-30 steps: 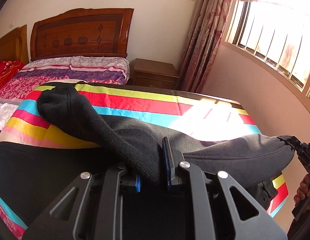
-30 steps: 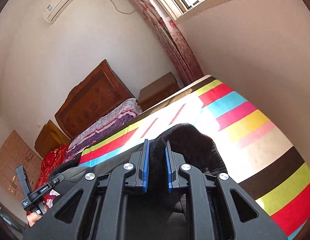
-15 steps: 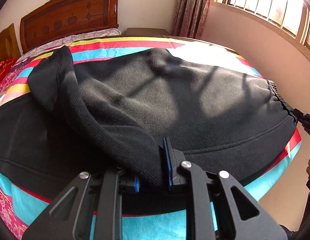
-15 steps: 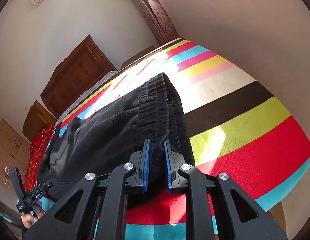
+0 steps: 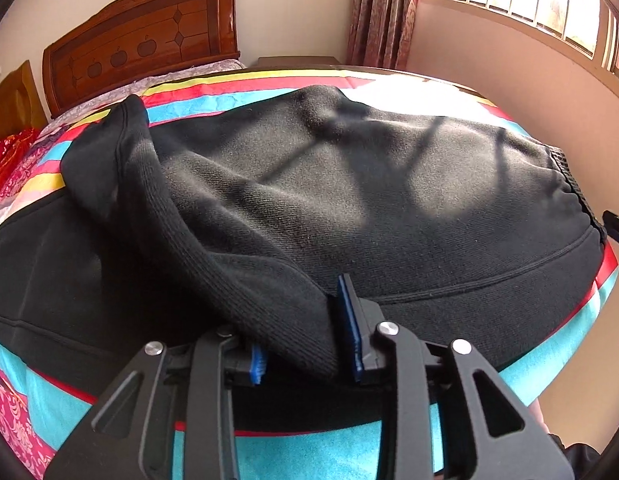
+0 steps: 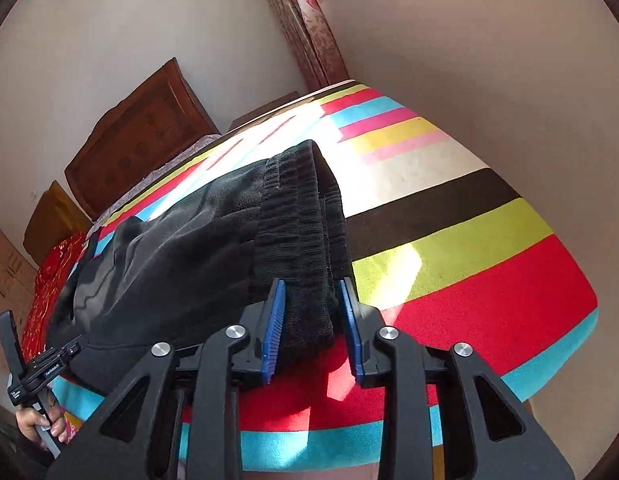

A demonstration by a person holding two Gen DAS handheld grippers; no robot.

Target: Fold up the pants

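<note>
Between your left gripper's [image 5: 305,354] blue pads [image 5: 351,328] you have black pants [image 5: 349,200]. Beneath them lies a bedspread [image 6: 469,280] striped red, cyan, yellow, pink, white and black. Ahead stand a reddish-brown carved headboard [image 5: 141,40] and pink floral curtains [image 5: 383,8].

1. Bright daylight enters from the barred window [image 5: 549,12] at upper right.
2. Bar shadows cross the black pants [image 5: 369,184].
3. A glaring white patch washes out the bed [image 6: 449,264] near its far edge.
4. Fisheye bending and dark vignetting mark the corners; focus is sharp.
</note>
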